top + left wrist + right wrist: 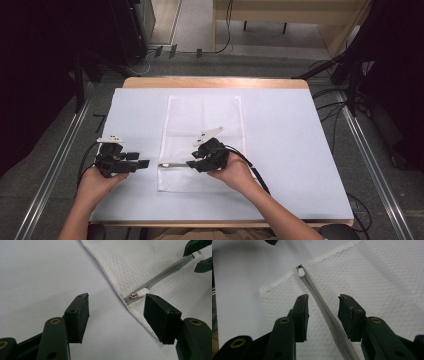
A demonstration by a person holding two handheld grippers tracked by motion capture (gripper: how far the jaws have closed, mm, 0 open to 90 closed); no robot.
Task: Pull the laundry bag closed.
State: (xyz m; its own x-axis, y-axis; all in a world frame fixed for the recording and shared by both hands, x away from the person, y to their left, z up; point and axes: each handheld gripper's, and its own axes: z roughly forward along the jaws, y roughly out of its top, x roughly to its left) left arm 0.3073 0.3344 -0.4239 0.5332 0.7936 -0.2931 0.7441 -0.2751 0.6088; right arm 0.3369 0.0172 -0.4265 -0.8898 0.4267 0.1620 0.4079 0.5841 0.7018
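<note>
Right gripper (323,307) jaws straddle, unclamped, the thin, light zipper strip (329,317) on the soft mesh bag (200,120); left gripper (116,312) gapes beside its pull (136,295), the best hold.

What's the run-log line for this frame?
scene: mesh bag flat on table | right gripper: open, astride zipper, no contact | left gripper: open, beside bag edge

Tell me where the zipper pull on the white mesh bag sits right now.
In the high view the zipper pull sits at the left edge of the white mesh bag, near its front end, between the left gripper and the right gripper.
</note>
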